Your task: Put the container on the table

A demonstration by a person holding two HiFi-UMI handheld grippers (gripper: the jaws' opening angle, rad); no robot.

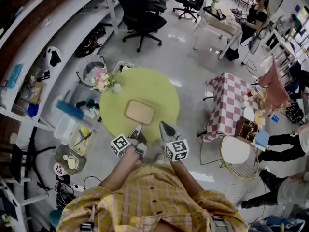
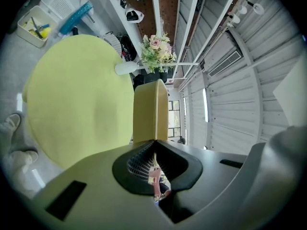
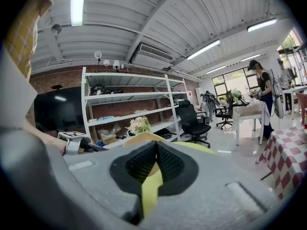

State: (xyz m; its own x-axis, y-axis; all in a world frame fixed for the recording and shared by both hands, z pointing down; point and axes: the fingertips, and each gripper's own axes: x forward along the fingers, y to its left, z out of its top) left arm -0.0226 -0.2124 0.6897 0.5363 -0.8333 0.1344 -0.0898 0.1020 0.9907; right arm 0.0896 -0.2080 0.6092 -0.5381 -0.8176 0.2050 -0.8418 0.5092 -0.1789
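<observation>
Here, container (image 1: 140, 112) level, long axis crosswise.

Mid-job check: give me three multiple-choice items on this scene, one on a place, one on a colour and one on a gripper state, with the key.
1. In the head view, where are the flowers?
A. at the round table's far left rim
B. at its centre
C. inside the container

2. What colour is the round table's top?
A. white
B. yellow-green
C. red

3. What state is the left gripper in?
A. open, empty
B. shut on the container's rim
C. shut on the flowers

Key:
1 A, the bouquet sits by that rim.
2 B, the top is plainly yellow-green in the head view.
3 B, the left gripper view shows the jaws closed on the tan rim.
</observation>
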